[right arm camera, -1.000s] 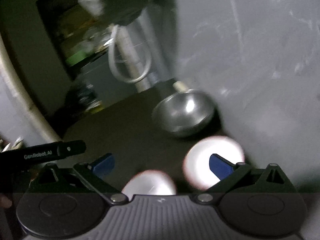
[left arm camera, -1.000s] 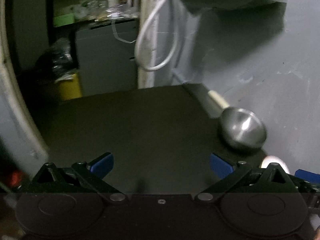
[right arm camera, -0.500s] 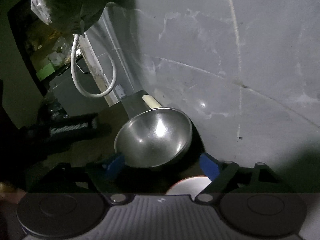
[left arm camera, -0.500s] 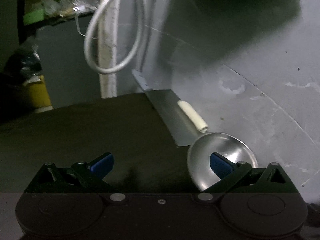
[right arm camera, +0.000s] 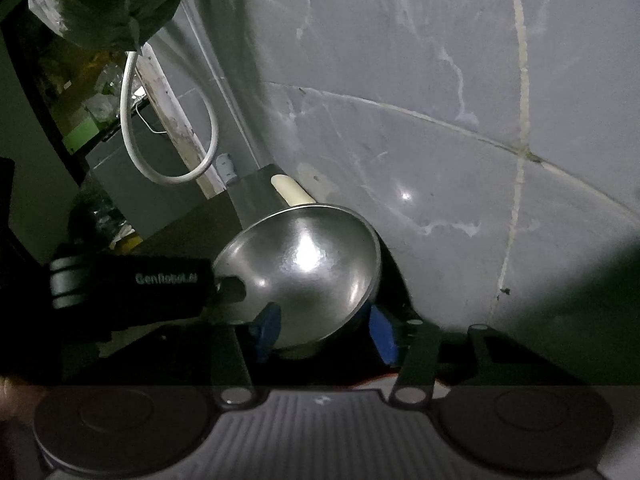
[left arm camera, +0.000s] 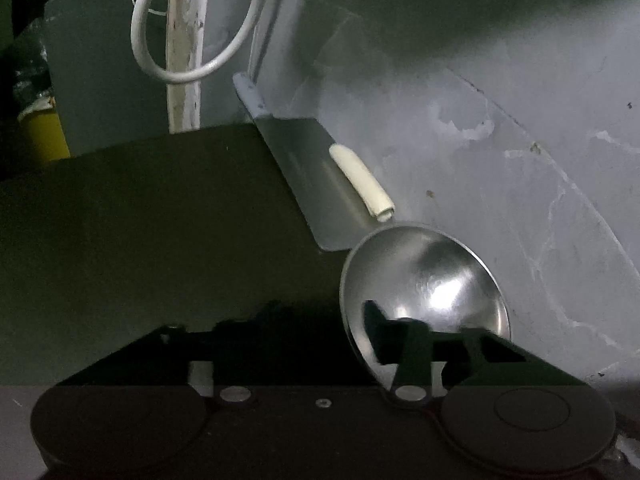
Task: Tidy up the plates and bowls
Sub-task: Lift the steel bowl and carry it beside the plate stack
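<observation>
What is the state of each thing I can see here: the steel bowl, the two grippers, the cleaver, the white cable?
Steel bowl: tilted, its opening towards the wall, empty inside.
Left gripper: at the bowl's rim, closing; contact unclear.
Right gripper: closing, bowl's lower part between its blue pads; contact unclear.
Cleaver: lying flat by the wall.
White cable: hanging in a loop.

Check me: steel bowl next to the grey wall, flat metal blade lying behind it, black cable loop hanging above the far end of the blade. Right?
One thing is wrong: the cable loop is white, not black, as the left wrist view shows. The rest holds: the steel bowl sits next to the grey wall, and the flat metal blade lies behind it.
</observation>
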Available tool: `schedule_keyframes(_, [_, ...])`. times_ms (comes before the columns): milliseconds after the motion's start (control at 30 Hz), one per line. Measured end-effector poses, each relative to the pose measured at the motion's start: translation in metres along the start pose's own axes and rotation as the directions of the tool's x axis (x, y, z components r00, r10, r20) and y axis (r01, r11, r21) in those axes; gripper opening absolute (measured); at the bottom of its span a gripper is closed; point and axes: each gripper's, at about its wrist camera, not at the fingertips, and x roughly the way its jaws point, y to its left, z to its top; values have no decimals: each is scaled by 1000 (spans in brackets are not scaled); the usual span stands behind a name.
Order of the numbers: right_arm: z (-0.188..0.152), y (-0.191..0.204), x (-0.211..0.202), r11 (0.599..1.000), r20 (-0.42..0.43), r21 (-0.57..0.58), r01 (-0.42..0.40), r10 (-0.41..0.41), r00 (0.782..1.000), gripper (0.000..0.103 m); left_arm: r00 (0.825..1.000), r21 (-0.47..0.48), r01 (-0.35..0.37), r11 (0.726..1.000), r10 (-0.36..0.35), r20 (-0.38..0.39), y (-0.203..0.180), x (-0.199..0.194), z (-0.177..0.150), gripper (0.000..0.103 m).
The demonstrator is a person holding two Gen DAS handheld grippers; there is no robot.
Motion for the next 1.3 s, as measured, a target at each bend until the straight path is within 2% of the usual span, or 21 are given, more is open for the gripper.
schedule_keyframes(67, [1,-1,1,1000,-5,-2,-4,4,1000,48,1000,-6,21,1000,-21,-6,1,2,-3,32])
schedule_keyframes(167, [0,-3,0,1000,-3,-8,-4,4,1000,32,999,3,45,999,-45,-8,0,2,-8,20])
schedule_keyframes(300, [-3,-3,-6,999,8,-19,-30,30,1000,29,1000,28,26,999,-27,10,0,-8,-15,20])
schedule_keyframes(467, [-6,2,-25,995,58,-48,-89,92,994,27,994,62,17,998,-24,103,2,-43,-25,20])
schedule_keyframes(633, [-13,8,-63,979,120,-99,-178,189,975,26,980,76,-7,997,-9,200,2,-92,-42,21])
schedule_keyframes(767, [-26,11,-99,955,140,-165,-245,268,953,26,972,63,-13,998,-2,237,5,-130,-65,21])
schedule_keyframes(1067, [-70,3,-170,897,56,-273,-346,374,926,26,976,-2,12,1000,-11,216,8,-192,-139,21])
schedule_keyframes(1200, [-92,-5,-194,868,0,-304,-392,411,911,26,986,-66,35,997,-24,163,12,-211,-177,21])
schedule_keyframes(1300, [-111,-13,-207,849,-47,-314,-425,433,900,26,993,-76,34,997,-25,116,12,-219,-202,21])
